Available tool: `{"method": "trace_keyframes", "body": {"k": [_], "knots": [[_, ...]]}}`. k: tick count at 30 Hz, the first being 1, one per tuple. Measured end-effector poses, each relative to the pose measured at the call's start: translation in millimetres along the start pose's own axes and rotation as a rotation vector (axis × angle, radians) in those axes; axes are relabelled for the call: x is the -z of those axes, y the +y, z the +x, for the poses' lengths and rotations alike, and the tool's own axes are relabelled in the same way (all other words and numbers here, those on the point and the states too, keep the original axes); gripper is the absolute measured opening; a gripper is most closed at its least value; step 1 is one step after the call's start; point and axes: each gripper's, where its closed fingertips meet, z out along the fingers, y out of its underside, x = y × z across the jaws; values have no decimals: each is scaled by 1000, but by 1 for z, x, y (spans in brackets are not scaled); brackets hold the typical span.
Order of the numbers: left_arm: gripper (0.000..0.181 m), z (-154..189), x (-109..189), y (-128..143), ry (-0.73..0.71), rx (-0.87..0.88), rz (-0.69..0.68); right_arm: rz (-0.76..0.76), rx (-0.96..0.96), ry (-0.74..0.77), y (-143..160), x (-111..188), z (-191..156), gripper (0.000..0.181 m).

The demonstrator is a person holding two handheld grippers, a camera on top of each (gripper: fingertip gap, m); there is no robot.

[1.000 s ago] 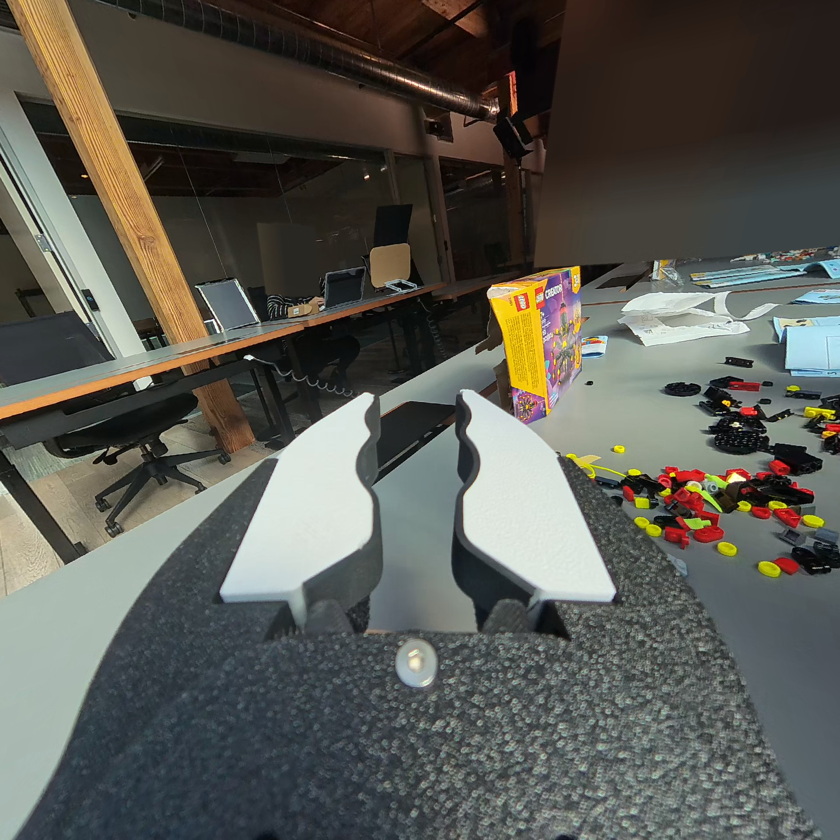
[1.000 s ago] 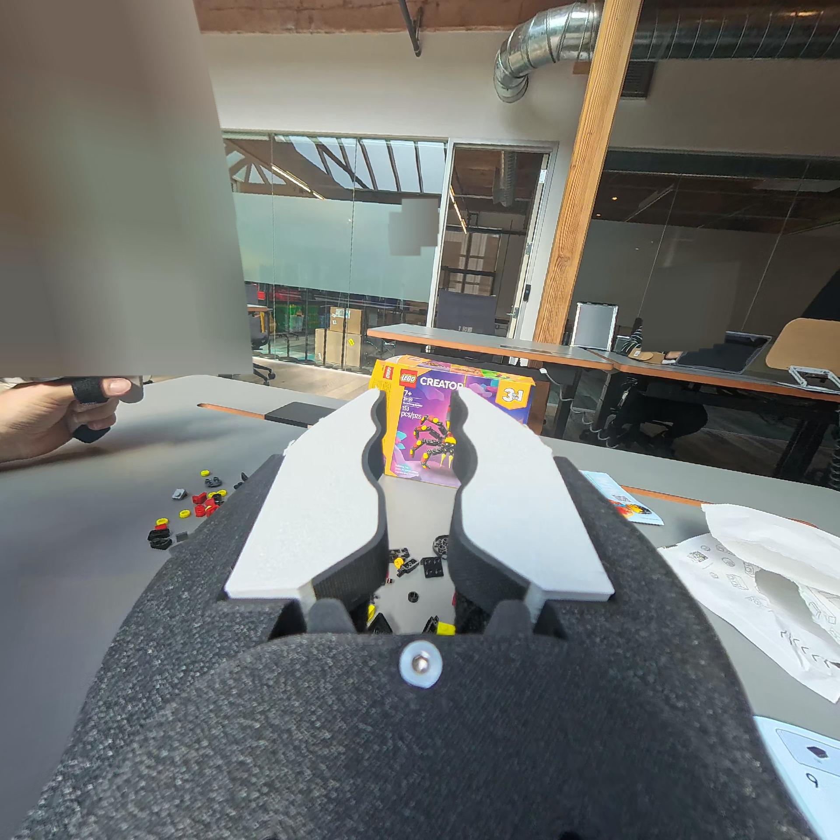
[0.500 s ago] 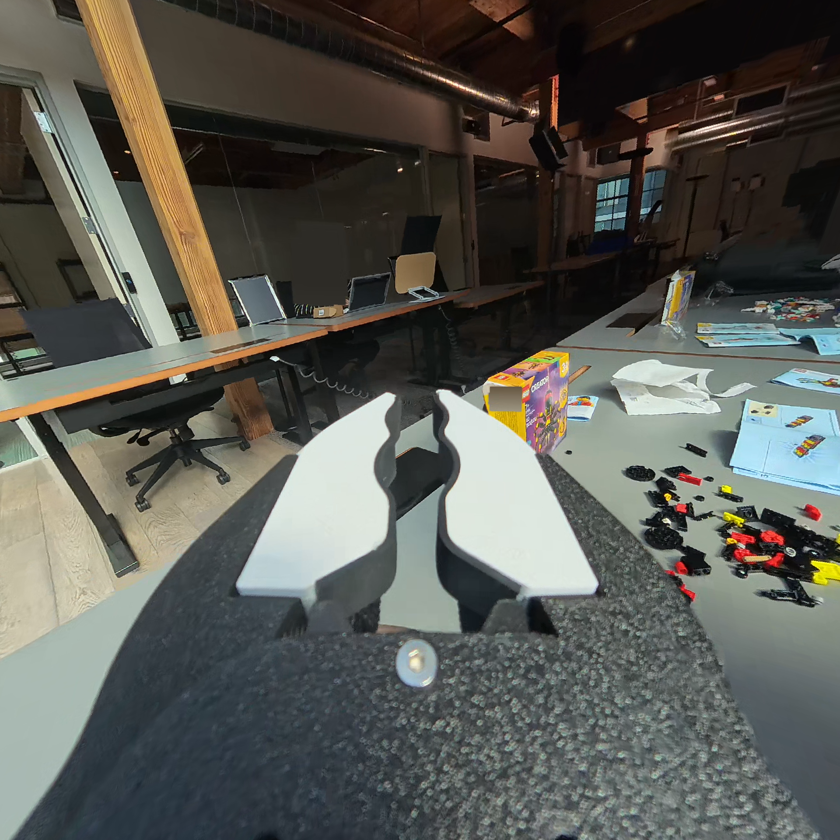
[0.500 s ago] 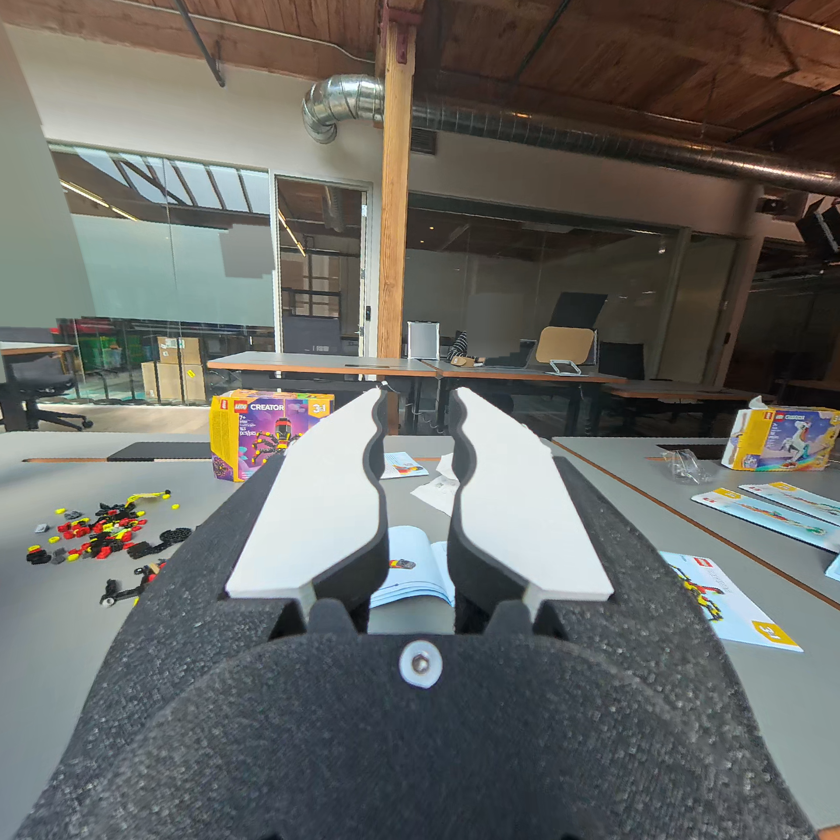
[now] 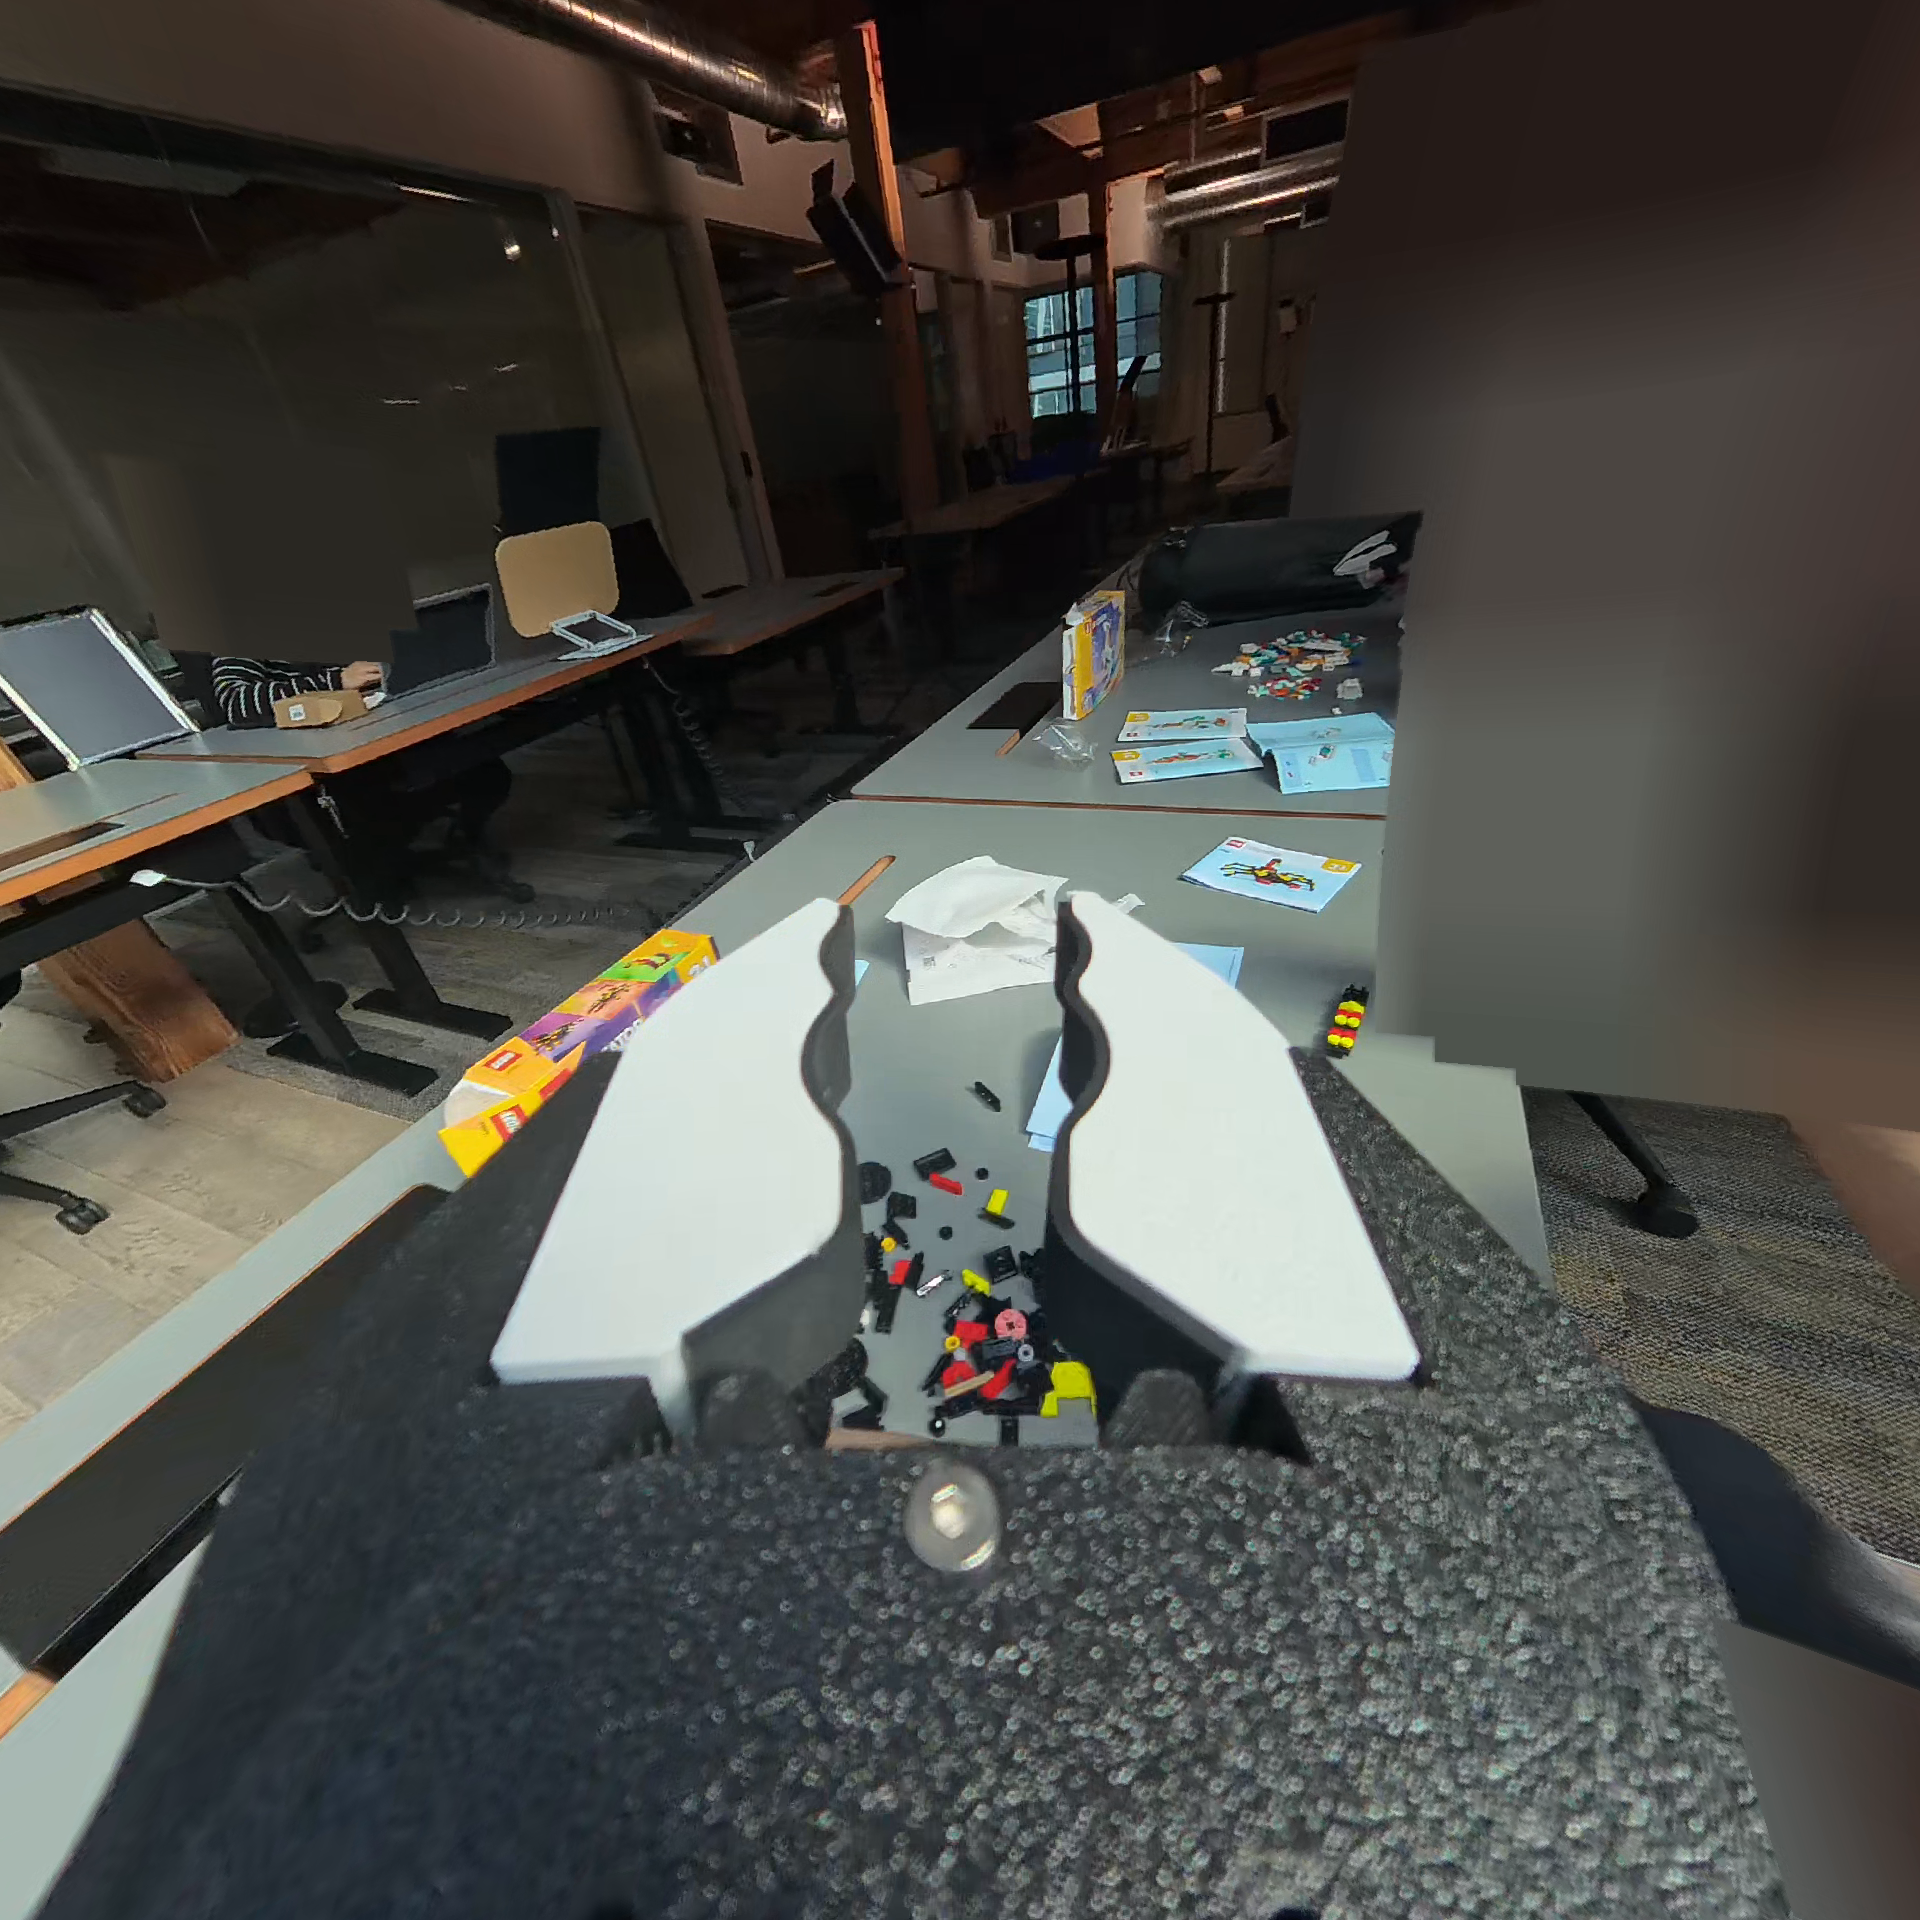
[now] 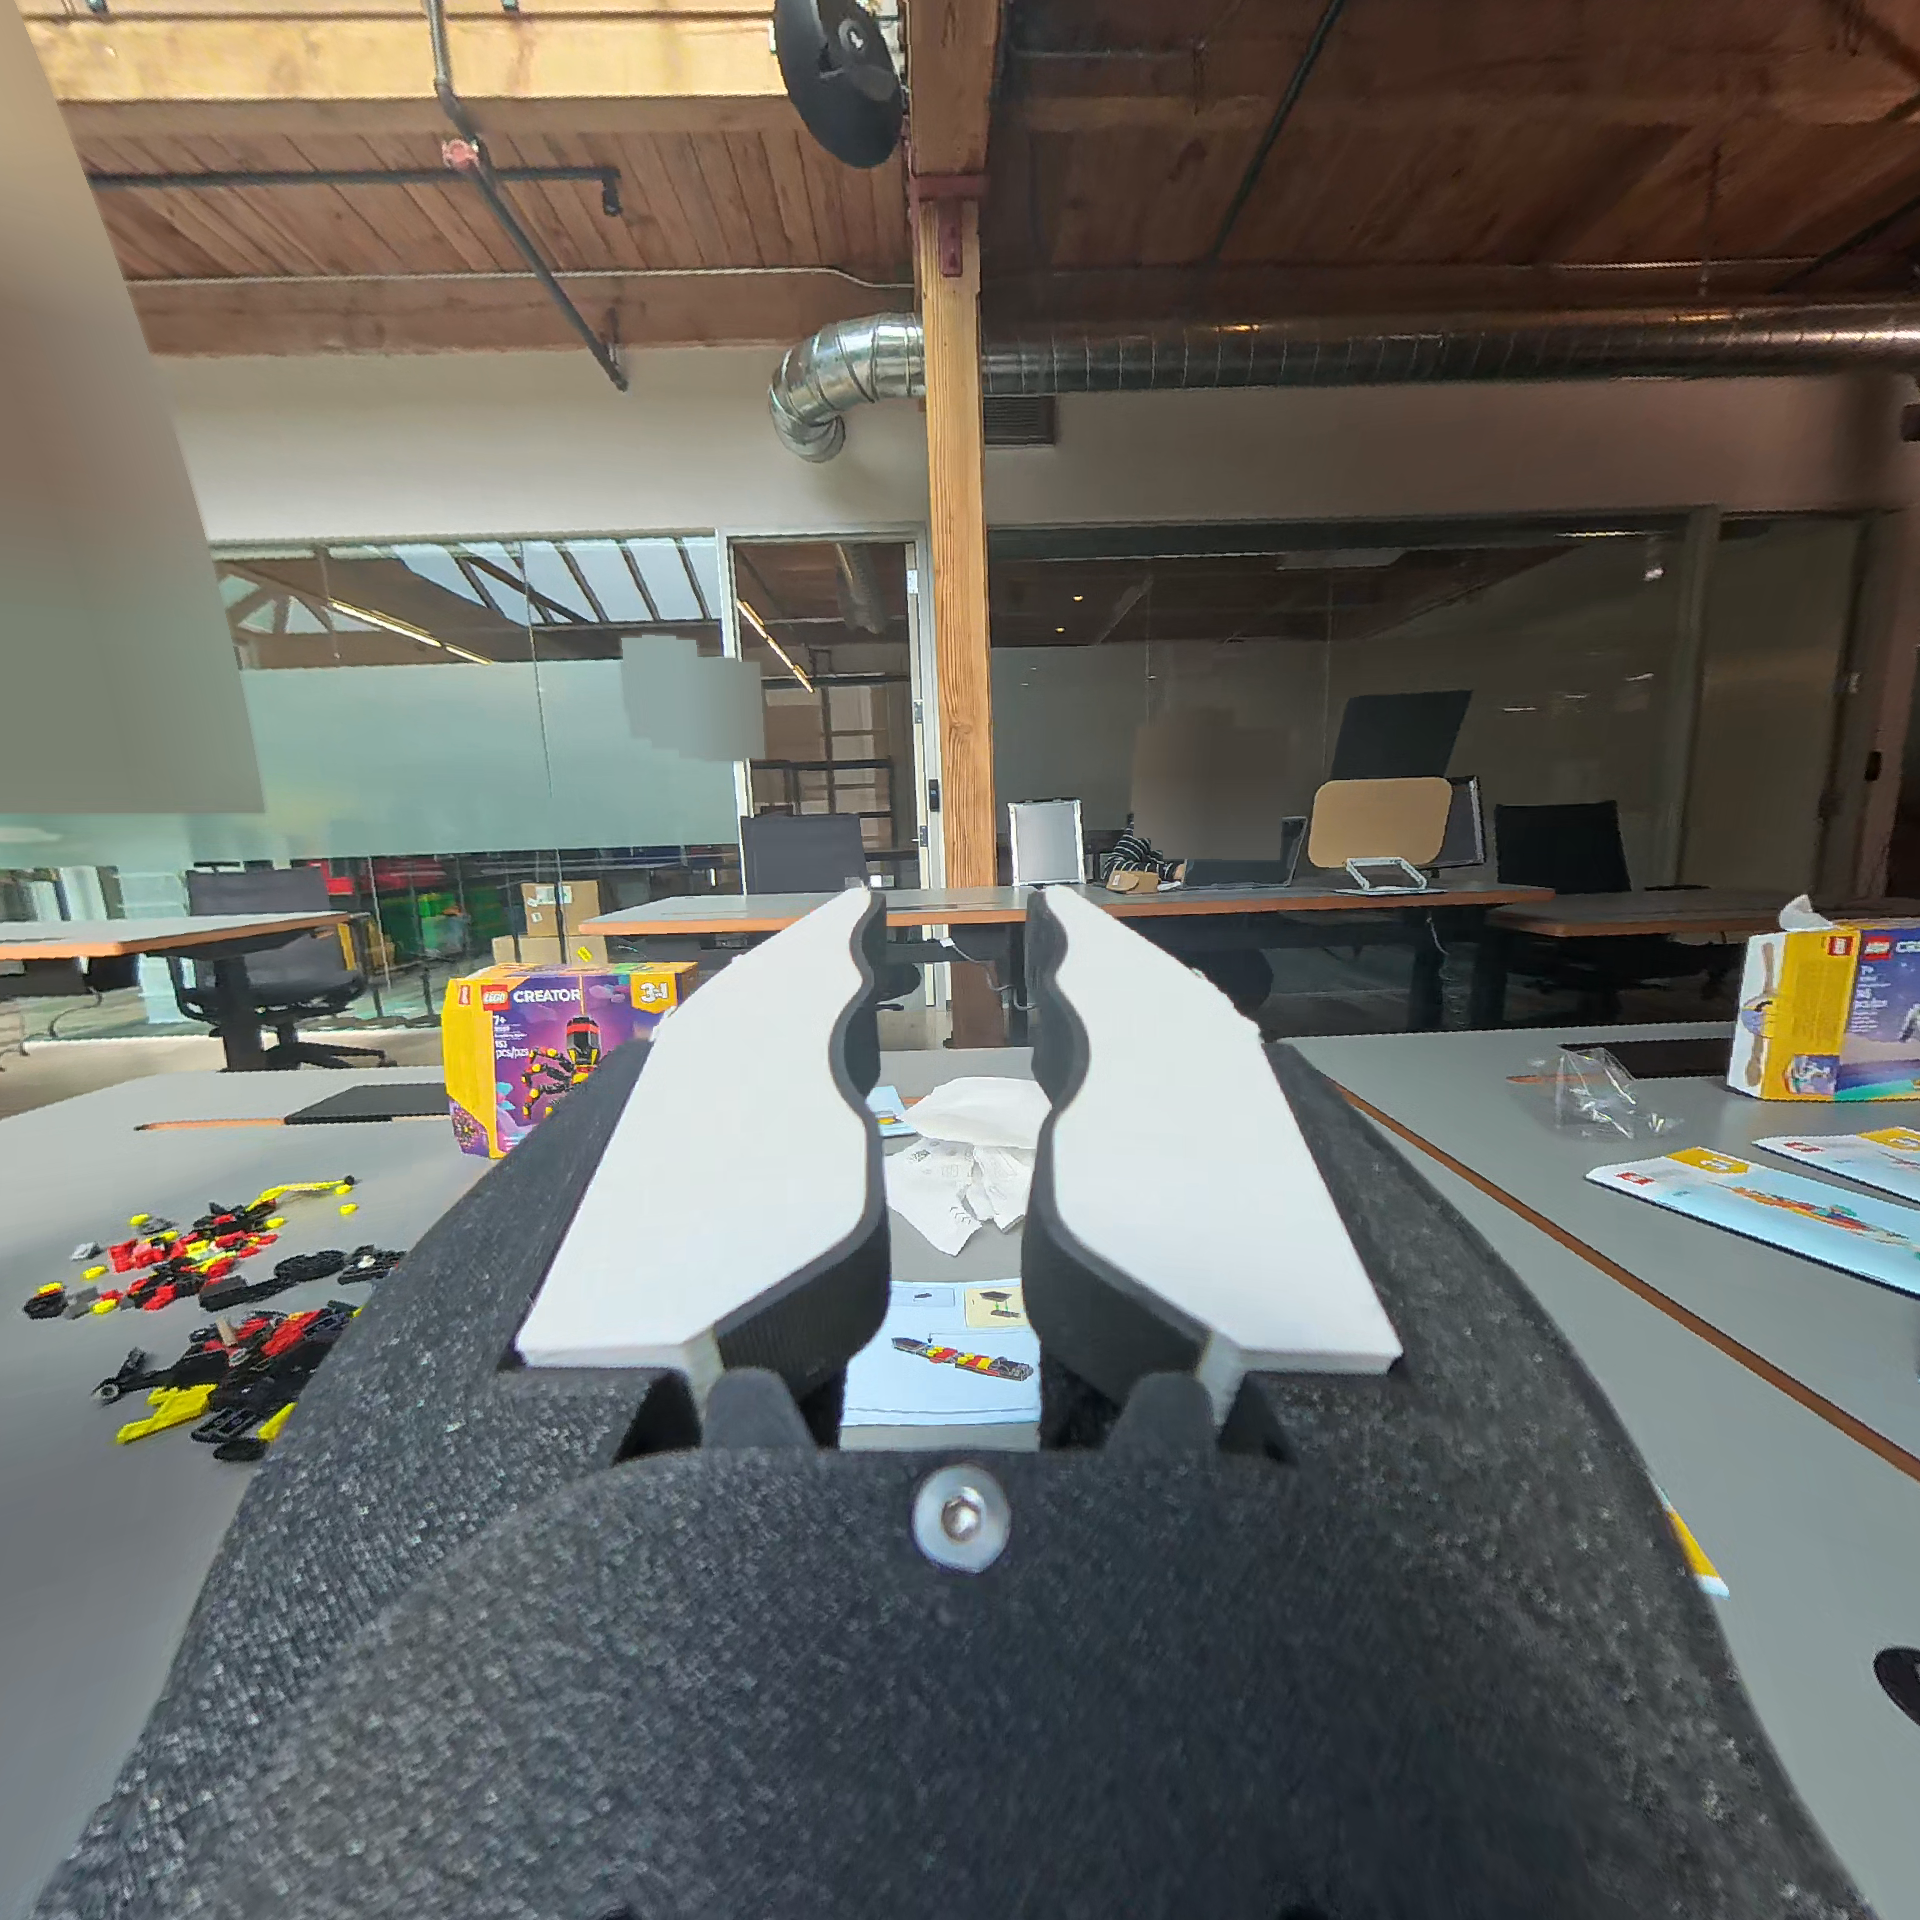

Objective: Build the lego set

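Note:
Loose black, red and yellow lego pieces (image 5: 966,1299) lie on the grey table (image 5: 810,894). My left gripper (image 5: 956,914) is open and empty, held above the pile, which shows between its fingers. My right gripper (image 6: 956,904) is open and empty, above an open instruction booklet (image 6: 956,1351). The same pieces (image 6: 197,1278) lie to its left in the right wrist view. The purple and yellow lego box (image 6: 561,1029) stands behind them and also shows in the left wrist view (image 5: 582,1039). A small black, red and yellow built part (image 5: 1348,1018) lies apart.
Crumpled white paper bags (image 5: 977,925) lie past the pile, and a closed booklet (image 5: 1268,873) lies farther on. The adjoining table holds another box (image 6: 1829,1018), booklets (image 6: 1766,1205) and a plastic bag (image 6: 1600,1091). Desks and chairs stand beyond the table's left edge. My right fingertips sit around 45 cm from my left ones.
My left gripper has swung right and tilted down over the pile, and its jaws have opened wider. My right gripper has shifted a little over the open booklet and stays open.

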Motion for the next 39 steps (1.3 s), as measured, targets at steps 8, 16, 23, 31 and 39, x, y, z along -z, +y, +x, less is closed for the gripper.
{"method": "trace_keyframes", "body": {"k": [8, 16, 23, 31, 39], "knots": [[37, 156, -109, 90, 267, 138, -21, -125, -131, -277, 15, -24, -23, 25], [36, 187, -154, 142, 250, 243, -38, -195, -173, -272, 32, -20, -26, 20], [39, 197, -160, 157, 180, 285, -39, -305, -299, -325, 59, 0, -20, 24], [38, 220, -183, 158, 99, 193, -11, -319, -260, -355, 54, 27, 8, 24], [52, 230, -188, 127, -20, 43, 195, -296, -142, -363, 54, 26, 36, 25]]}}
